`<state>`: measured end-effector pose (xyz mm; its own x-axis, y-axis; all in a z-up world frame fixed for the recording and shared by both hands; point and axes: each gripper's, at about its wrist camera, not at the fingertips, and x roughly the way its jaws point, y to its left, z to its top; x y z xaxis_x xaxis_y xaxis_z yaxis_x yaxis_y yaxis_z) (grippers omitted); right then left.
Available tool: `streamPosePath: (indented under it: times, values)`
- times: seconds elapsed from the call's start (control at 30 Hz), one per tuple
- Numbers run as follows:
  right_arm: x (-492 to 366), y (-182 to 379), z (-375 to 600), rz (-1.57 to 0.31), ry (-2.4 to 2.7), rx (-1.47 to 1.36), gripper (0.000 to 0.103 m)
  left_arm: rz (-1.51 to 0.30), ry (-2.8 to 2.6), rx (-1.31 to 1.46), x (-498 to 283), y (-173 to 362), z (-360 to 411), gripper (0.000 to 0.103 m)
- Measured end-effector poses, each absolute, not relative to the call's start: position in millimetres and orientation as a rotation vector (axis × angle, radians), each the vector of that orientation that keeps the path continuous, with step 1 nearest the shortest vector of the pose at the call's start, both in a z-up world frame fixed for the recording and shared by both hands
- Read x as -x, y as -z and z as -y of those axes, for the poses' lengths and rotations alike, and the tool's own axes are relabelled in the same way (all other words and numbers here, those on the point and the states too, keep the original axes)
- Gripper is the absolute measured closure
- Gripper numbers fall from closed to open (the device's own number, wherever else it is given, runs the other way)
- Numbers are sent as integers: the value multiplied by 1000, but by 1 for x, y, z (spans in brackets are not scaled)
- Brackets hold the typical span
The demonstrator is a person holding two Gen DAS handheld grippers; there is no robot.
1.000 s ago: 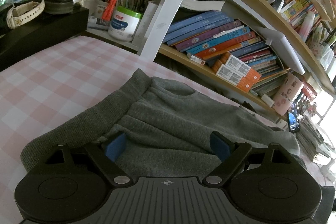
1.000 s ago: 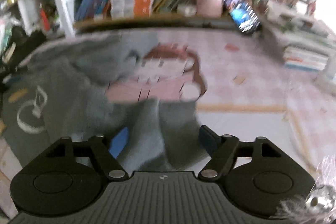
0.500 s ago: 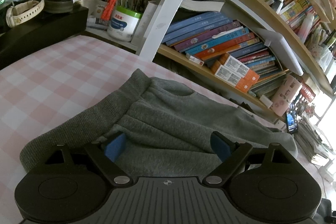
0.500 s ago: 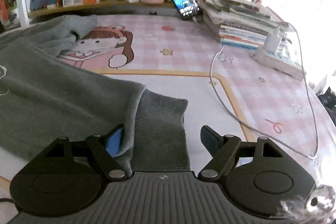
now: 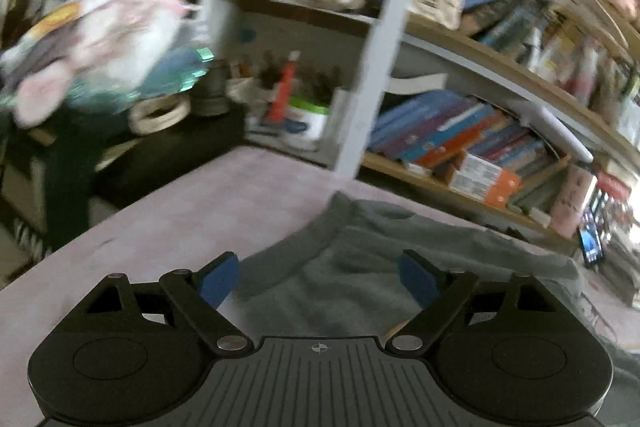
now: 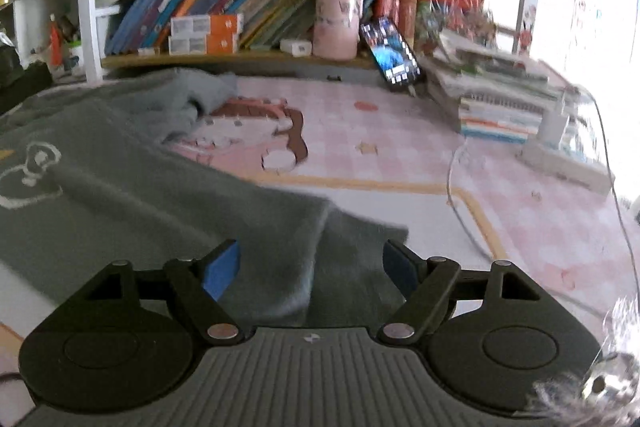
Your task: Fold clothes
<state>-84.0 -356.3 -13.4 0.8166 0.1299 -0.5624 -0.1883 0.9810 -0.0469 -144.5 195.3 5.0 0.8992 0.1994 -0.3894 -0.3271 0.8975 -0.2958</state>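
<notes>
A grey sweatshirt (image 5: 360, 267) lies spread on the pink checked table cover (image 5: 180, 227). In the left wrist view its ribbed edge runs between the fingers of my left gripper (image 5: 318, 267). That gripper's jaws are closing but still stand wide, and the blue pads (image 5: 218, 281) do not press the cloth. In the right wrist view the sweatshirt (image 6: 160, 211) shows a white print at the left. A sleeve end (image 6: 360, 259) lies flat under my right gripper (image 6: 311, 259), which is open with its pads clear of the fabric.
A bookshelf (image 6: 248, 55) full of books runs along the back. A phone (image 6: 394, 53) leans by a stack of books (image 6: 500, 99). A white cable (image 6: 460, 195) crosses the pink cartoon mat (image 6: 360, 131). A dark box (image 5: 160, 163) stands at the table's far left.
The left gripper has drawn back and swung left, so the sweatshirt sits lower and smaller in a blurred view. The right gripper settled over the sleeve end and has since held still.
</notes>
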Motion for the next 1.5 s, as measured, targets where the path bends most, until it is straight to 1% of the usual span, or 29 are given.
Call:
streamPosePath:
  times: [0.07, 0.3, 0.33, 0.43, 0.47, 0.5, 0.57, 0.67, 0.7, 0.8, 0.83, 0.9, 0.93, 0.97, 1.03, 1.1, 1.23, 1.37, 1.5]
  values:
    - [89, 19, 358, -600, -172, 116, 26, -394, -292, 401, 141, -1, -205, 30]
    - [103, 21, 362, -594, -190, 151, 27, -523, -337, 479, 110, 13, -229, 33]
    - [104, 21, 363, -594, -194, 152, 27, -540, -347, 477, 103, 16, -230, 37]
    - [103, 22, 365, -591, -204, 148, 27, -555, -278, 543, 90, 21, -235, 75]
    - [102, 22, 366, -589, -210, 151, 27, -555, -250, 592, 88, 24, -239, 81]
    - [102, 22, 366, -588, -215, 154, 26, -549, -226, 642, 87, 26, -244, 82]
    - [101, 22, 367, -587, -226, 159, 26, -503, -209, 699, 96, 21, -249, 92]
    - [101, 23, 370, -582, -239, 154, 26, -363, -171, 680, 134, -8, -238, 92]
    - [101, 23, 371, -582, -240, 144, 26, -346, -174, 661, 150, -11, -236, 91]
    - [101, 24, 373, -584, -242, 118, 26, -344, -203, 595, 197, -7, -232, 91]
    - [101, 24, 373, -586, -243, 113, 26, -394, -224, 557, 206, -2, -229, 90]
    - [102, 24, 373, -589, -244, 106, 26, -523, -266, 435, 214, 11, -219, 83]
    - [103, 24, 373, -590, -243, 106, 26, -544, -272, 383, 219, 14, -214, 78]
    - [104, 24, 373, -590, -240, 104, 26, -544, -271, 353, 225, 13, -212, 72]
    - [105, 24, 373, -591, -236, 101, 26, -504, -285, 328, 237, 2, -212, 66]
    - [106, 24, 373, -590, -232, 99, 26, -445, -283, 321, 243, -13, -212, 66]
    - [107, 25, 372, -587, -222, 99, 26, -339, -250, 313, 248, -41, -209, 71]
    - [111, 23, 369, -587, -212, 142, 26, -402, -126, 291, 215, -26, -185, 71]
    - [127, 19, 367, -590, -183, 270, 26, -508, -118, 299, 179, 4, -172, 71]
